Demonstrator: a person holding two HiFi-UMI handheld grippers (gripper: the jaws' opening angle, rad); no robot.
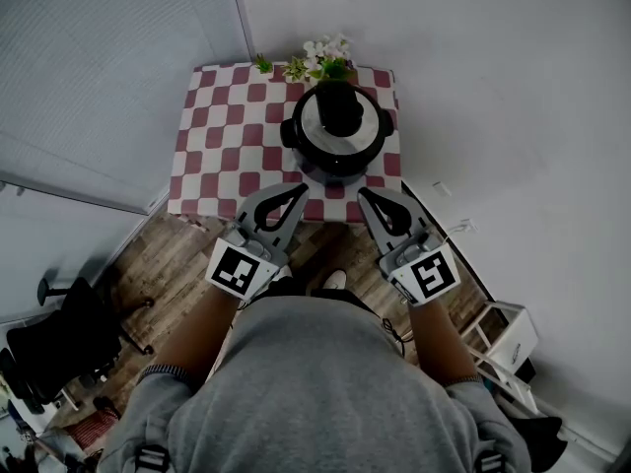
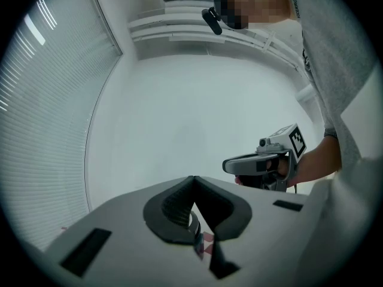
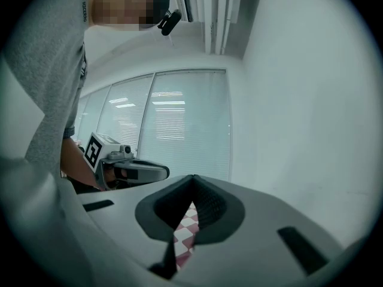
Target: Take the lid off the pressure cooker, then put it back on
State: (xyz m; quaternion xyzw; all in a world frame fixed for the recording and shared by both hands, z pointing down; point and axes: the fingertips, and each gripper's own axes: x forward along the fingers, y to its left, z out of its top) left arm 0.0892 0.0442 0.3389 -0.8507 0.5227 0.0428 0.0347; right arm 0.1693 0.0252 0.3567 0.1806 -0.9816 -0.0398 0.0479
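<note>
Holding both tools low in front of my grey sweater, I have the left gripper (image 1: pixel 299 194) and the right gripper (image 1: pixel 364 194) side by side, tips aimed at the near edge of the table (image 1: pixel 222 136). Both pairs of jaws are clenched tip to tip with nothing between them. Through each gap I see only a sliver of the checked cloth (image 3: pixel 185 226).

Just beyond the tips stands the pressure cooker (image 1: pixel 335 154), toward the right side of the table. Its lid (image 1: pixel 314 126) sits on the pot, with the black knob (image 1: pixel 338 106) upright in the middle. That fits a lid that has yet to come off and equally one that is already back on, and I can't tell which. Behind it, at the far edge, are some small flowers (image 1: pixel 325 52).

My main worry is the shut tips. Pushed forward as they are, they would butt the pot's side rather than take hold, and the cloth under it looks likely to slip, carrying the cooker toward the flowers. The grippers are also close together, so crowding in on the one knob could make them knock each other. A lid like this probably locks by twisting, so a straight pull could lift the whole pot.
</note>
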